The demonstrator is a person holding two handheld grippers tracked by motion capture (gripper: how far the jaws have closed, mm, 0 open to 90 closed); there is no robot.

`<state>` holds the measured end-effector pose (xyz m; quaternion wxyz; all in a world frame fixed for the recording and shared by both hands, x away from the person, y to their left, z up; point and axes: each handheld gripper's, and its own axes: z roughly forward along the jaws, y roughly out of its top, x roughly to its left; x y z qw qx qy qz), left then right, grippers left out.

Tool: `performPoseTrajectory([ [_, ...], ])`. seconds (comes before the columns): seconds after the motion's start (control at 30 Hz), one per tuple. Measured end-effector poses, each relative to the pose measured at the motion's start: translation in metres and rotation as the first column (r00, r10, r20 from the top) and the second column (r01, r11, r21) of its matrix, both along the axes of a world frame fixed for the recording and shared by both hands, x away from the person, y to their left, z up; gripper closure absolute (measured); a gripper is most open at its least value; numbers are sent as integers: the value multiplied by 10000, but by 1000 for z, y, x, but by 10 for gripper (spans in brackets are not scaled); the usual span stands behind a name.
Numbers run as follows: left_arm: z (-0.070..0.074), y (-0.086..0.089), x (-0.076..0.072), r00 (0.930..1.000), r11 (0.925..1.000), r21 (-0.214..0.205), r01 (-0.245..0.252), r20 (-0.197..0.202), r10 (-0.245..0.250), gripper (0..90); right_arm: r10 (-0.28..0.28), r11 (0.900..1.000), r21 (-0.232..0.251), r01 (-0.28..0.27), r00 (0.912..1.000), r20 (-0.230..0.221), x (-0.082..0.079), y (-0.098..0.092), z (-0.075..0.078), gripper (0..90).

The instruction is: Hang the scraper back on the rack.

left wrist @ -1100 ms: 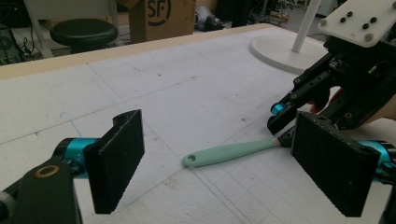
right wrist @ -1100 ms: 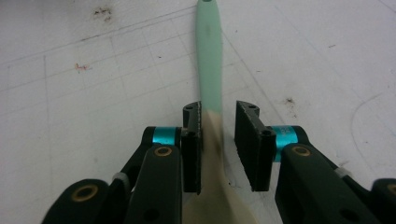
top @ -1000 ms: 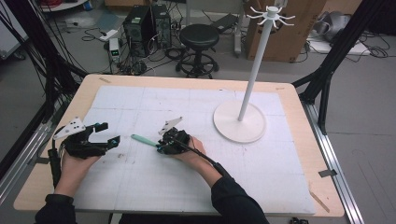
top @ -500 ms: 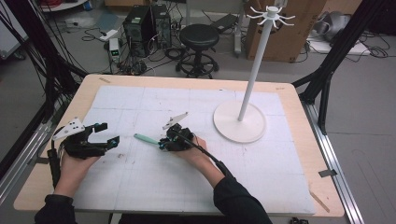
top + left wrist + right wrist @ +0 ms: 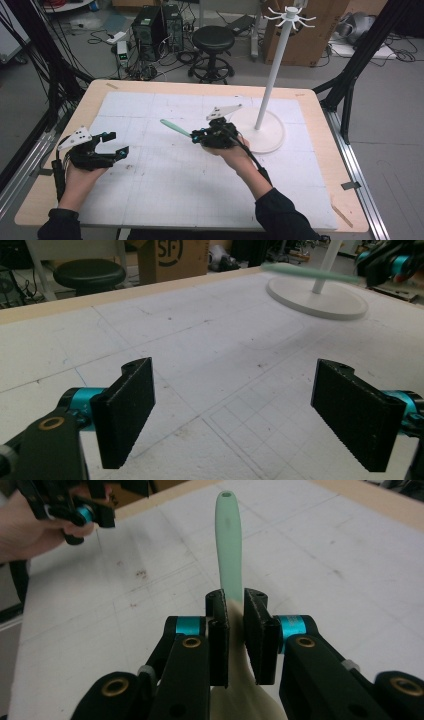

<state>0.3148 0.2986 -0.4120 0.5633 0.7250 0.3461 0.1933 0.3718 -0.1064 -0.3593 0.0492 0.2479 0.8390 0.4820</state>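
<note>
**Green spatula clamped in right gripper, above mat**

While the right gripper (image 5: pixel 235 635) pinches it, the spatula (image 5: pixel 229 540) sticks out straight ahead of the jaws: mint-green handle w/ a small hole at its far tip, cream blade end running back betw. the two black pads and down toward the camera. Jaws are closed tight on it right where green turns to cream. In the high view the spatula (image 5: pixel 175 128) points left and away from the right gripper (image 5: pixel 196 136), roughly level, over the middle of the white mat (image 5: pixel 165 180); can't tell from there whether it clears the mat. The left gripper view shows it as a blurred green bar (image 5: pixel 310 273) well off the surface, in front of the stand's base.

Right hand (image 5: pixel 231 153) wraps the gripper body; dark sleeve comes in from bottom. Just right of that gripper sits the white stand (image 5: pixel 272 75), round base on the mat, tall pole, hooks at the top.

Left gripper (image 5: pixel 116 144) is well apart, near the mat's left edge, held in the left hand (image 5: pixel 80 177). Its jaws stand wide apart w/ nothing betw. them, only gridded, scuffed mat beyond the pads (image 5: pixel 125 417).

Mat covers most of the wooden table (image 5: pixel 320 150). Beyond the table: a black stool (image 5: pixel 213 40), a cardboard box (image 5: pixel 305 35).
</note>
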Motion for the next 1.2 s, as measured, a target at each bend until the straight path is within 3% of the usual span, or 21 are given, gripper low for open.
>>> performPoseTrajectory([
  [0.3,-1,-3,2,10000,10000,24,46,-10,-46,184,-861,9932,803,846,9962,153,-10,-70,40,812],
  [0.67,-3,-5,3,10000,10000,9,82,-54,-82,185,-1840,9731,1477,1767,9822,370,-29,-153,92,812],
  [0.9,-3,-7,4,9999,9999,17,114,-73,-114,186,-2340,9611,1727,2157,9677,938,-48,-197,137,812],
  [0.93,-3,-7,4,9999,9999,15,107,-73,-107,186,-2340,9611,1727,2157,9677,938,-48,-197,137,812],
  [0.97,-3,-8,3,9999,10000,-6,89,-77,-89,186,-2479,9574,1782,2271,9631,1049,-53,-207,149,812],
  [1.2,-3,-8,3,9999,9999,-5,129,-101,-129,187,-2888,9467,1909,2594,9461,1465,-67,-235,181,812],
])
